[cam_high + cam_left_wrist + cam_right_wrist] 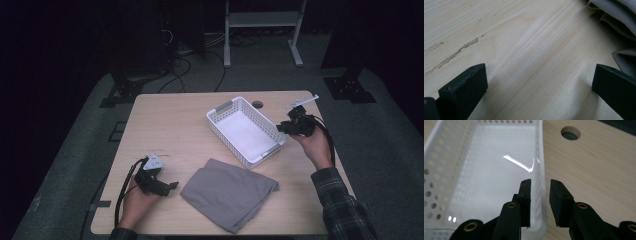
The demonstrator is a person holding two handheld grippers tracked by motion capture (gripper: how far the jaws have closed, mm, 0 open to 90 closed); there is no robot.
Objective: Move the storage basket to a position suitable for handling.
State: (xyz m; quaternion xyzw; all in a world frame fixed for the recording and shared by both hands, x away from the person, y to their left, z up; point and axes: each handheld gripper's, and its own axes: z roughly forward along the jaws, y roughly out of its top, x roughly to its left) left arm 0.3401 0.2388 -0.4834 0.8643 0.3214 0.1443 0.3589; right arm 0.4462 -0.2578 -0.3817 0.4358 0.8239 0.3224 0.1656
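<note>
Leftmost, the left gripper (172, 186) rests low on the wooden table (170, 127) in the person's left hand (137, 202), its jaws spread wide with only bare tabletop between them. Just to its right lies the folded grey cloth (227, 192), its near edge showing beside one jaw in the left gripper view. Further right sits the white perforated basket (215, 121), empty and angled across the table. At its right rim the right gripper (540, 185) straddles the basket's wall with jaws narrowly parted, one inside, one outside, not pressing on it
</note>
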